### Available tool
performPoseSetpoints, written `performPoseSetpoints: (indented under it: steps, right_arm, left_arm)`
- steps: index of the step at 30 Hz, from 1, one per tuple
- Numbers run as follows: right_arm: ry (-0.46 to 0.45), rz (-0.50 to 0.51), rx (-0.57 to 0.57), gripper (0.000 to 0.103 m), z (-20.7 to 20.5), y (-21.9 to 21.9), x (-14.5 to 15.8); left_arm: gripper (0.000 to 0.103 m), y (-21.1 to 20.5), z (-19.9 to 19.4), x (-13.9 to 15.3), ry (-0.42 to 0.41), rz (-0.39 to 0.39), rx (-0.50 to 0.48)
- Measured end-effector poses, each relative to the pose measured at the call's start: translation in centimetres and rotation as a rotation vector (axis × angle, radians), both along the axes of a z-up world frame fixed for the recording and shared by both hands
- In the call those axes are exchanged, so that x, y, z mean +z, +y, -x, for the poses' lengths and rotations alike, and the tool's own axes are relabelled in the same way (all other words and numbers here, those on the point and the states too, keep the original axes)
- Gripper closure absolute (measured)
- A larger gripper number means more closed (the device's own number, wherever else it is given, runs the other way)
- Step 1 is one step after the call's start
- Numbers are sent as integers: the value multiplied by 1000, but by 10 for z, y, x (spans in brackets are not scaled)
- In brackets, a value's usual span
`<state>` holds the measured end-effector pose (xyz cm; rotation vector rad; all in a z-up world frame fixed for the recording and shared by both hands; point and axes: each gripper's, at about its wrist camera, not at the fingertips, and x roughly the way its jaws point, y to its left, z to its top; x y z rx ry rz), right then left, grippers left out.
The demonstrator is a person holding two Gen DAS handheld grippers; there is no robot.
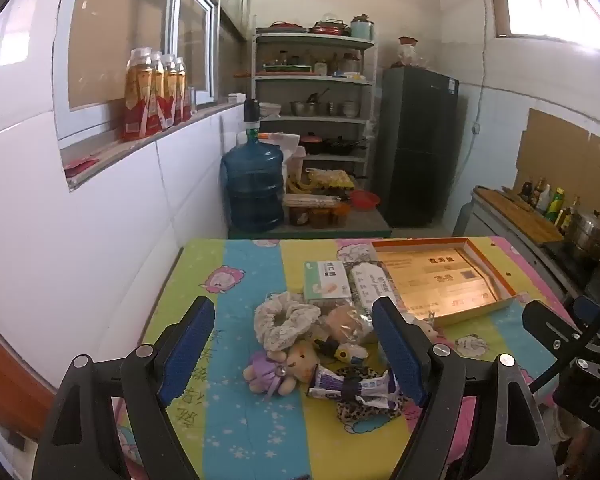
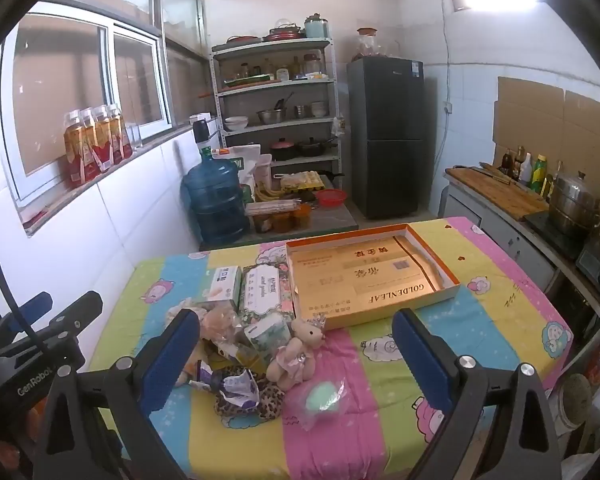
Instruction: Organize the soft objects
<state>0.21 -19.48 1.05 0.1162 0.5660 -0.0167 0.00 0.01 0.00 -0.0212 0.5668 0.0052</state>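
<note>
Both tools, left [image 1: 294, 350] and right [image 2: 296, 356], gape; the gold tray [image 2: 452, 286] (printed base) holds nothing

- The left gripper [image 1: 296, 344] hovers above the table [image 1: 236, 280], jaws spread wide, nothing between them.
- The right gripper [image 2: 296, 354] hovers over the same table, equally wide.

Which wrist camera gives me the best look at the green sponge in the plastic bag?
The right wrist view: the green sponge lies unobstructed on the pink stripe, in front of the pink-dressed bear. The left wrist view does not show it; its right finger covers that area.
</note>
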Motion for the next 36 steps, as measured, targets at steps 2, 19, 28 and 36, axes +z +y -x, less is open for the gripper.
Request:
performPoseSetpoints:
  steps: [2, 19, 28, 36]
  right_arm:
    - [4, -1, -1, 5, 1, 0, 0]
    - [2, -4, 6, 5, 6, 8, -1]
    - [2, -2, 6, 5, 6, 11, -2]
    - [4, -1, 7, 5, 5, 9, -1]
  left_arm:
    - [21, 1, 0, 0, 7, 8, 1]
    - [21, 7, 7, 1, 2, 28, -15]
    - [21, 9, 5, 0, 3, 22, -17]
    - [21, 14, 1, -1, 2, 37, -14]
